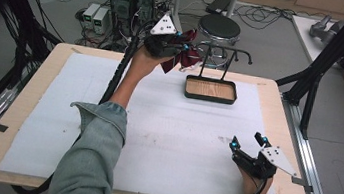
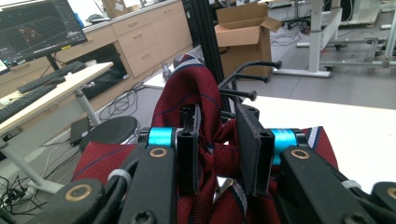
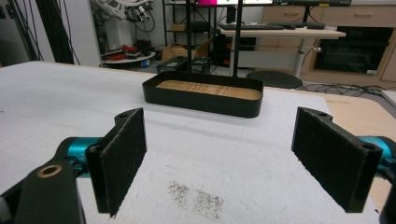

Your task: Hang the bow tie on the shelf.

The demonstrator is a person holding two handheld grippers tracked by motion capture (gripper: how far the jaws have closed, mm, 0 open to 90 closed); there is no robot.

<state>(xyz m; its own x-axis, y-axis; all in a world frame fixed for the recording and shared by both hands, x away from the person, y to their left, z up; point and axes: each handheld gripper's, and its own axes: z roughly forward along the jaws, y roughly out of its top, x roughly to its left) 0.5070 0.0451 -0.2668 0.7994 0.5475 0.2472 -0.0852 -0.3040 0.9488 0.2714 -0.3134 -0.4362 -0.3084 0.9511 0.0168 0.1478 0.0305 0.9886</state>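
A dark red tie with thin blue lines and a white stripe was bunched up in the left gripper. The two black jaws were squeezed on the cloth, with folds of it sticking up above them and hanging out at both sides. In the high view, the tie was held up in the air at the far edge of the table, just left of a stand.

The stand was a black tray with a wood floor, and thin black posts rose from it with short pegs at the top. In the left gripper view, the pegs poked out right behind the tie. In the right gripper view, the tray sat straight ahead on a white mat.

The right gripper rested low on the mat near the right front corner of the table, well apart from the tie and the stand. Its jaws were spread wide with nothing between them. A grey smudge marked the mat just in front of it.

The person wore a blue denim sleeve on the left arm.

No writing could be read on anything.
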